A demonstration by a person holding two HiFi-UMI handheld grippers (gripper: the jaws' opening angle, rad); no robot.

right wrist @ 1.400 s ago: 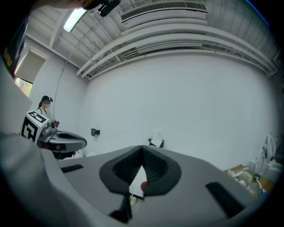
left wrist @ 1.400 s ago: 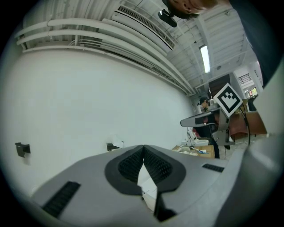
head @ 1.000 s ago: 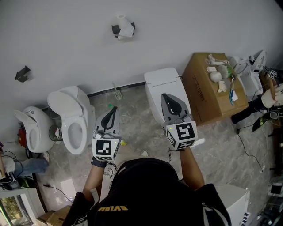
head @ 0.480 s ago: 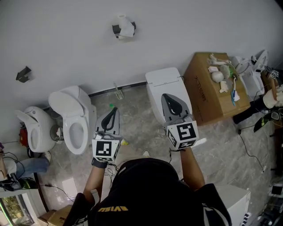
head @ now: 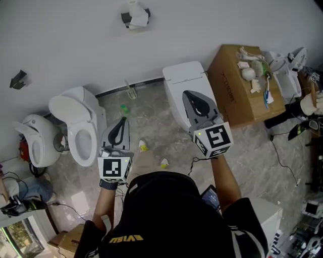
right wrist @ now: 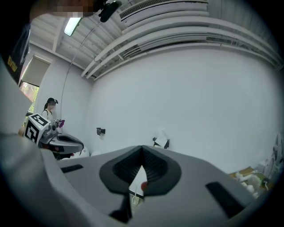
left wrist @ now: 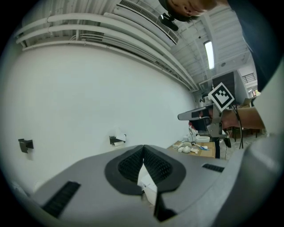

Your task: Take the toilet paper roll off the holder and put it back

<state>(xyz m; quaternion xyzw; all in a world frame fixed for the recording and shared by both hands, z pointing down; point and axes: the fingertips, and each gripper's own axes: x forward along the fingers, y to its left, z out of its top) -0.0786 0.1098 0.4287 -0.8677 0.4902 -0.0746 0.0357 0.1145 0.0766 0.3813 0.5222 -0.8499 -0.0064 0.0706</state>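
The white toilet paper roll [head: 135, 15] hangs on a black holder high on the white wall, far ahead of both grippers. In the left gripper view the roll [left wrist: 117, 140] is small, left of the jaw line. The right gripper view has the roll [right wrist: 160, 139] just right of the jaw tips. My left gripper [head: 124, 121] points at the wall over the floor, jaws shut with nothing between them. My right gripper [head: 187, 94] hovers above a closed toilet, also shut and empty. Neither touches the roll.
A second, empty black holder [head: 17, 79] is on the wall to the left. Below stand an open-seat toilet [head: 75, 126], a rounder toilet [head: 33, 141] and a closed toilet with tank [head: 184, 83]. A cardboard box [head: 237, 101] with small items sits right. Cables trail on the floor.
The head camera has shifted, so the wall, roll and toilets sit higher in the picture and the person's shoes now show. Both grippers stay shut and have hardly moved.
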